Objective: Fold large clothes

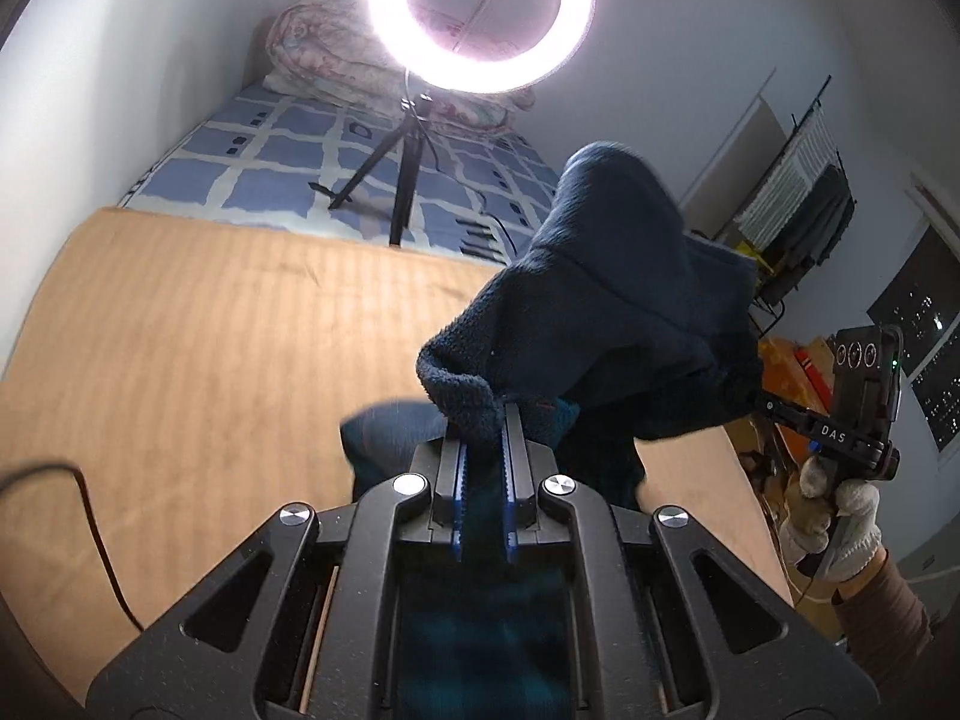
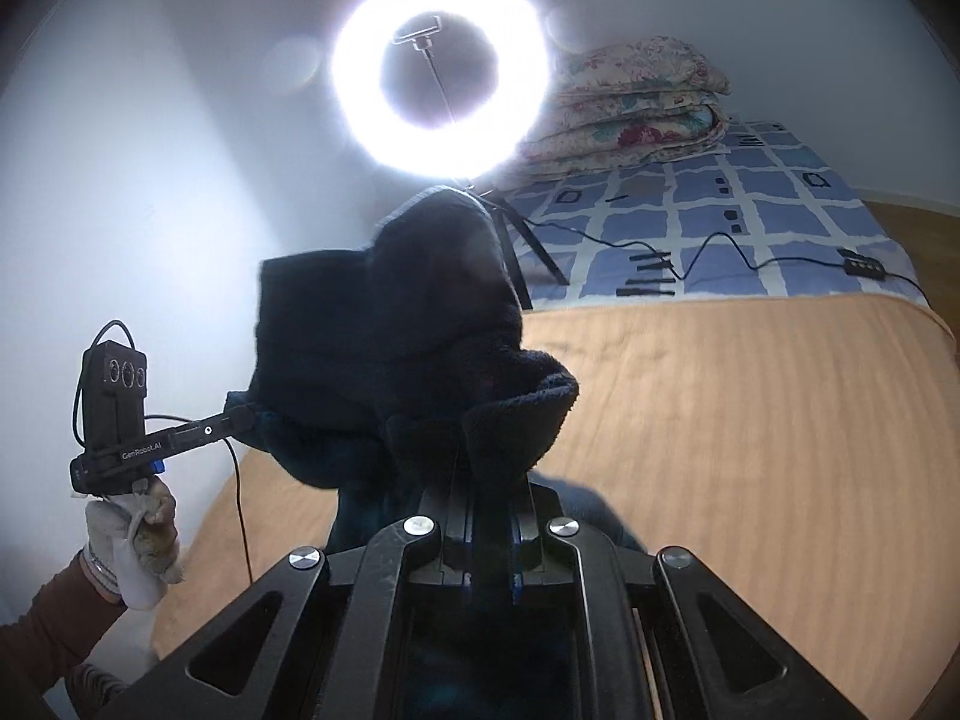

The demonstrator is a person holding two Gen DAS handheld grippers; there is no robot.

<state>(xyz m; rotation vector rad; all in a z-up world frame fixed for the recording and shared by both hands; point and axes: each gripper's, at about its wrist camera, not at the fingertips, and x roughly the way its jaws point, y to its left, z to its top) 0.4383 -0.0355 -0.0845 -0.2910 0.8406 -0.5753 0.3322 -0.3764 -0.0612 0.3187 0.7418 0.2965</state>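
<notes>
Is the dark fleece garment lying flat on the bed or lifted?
Lifted: the fleece garment hangs bunched between left gripper and right gripper, above the orange blanket.

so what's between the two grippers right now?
The dark blue fleece garment hangs bunched between the left gripper and the right gripper, both clamped on it; either wrist view shows this.

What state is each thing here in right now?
Left gripper: shut on the fleece.
Right gripper: shut on the fleece.
Dark blue fleece: lifted, bunched between both grippers.
Ring light: switched on.
Floral quilt: folded, stacked on the bed.
</notes>
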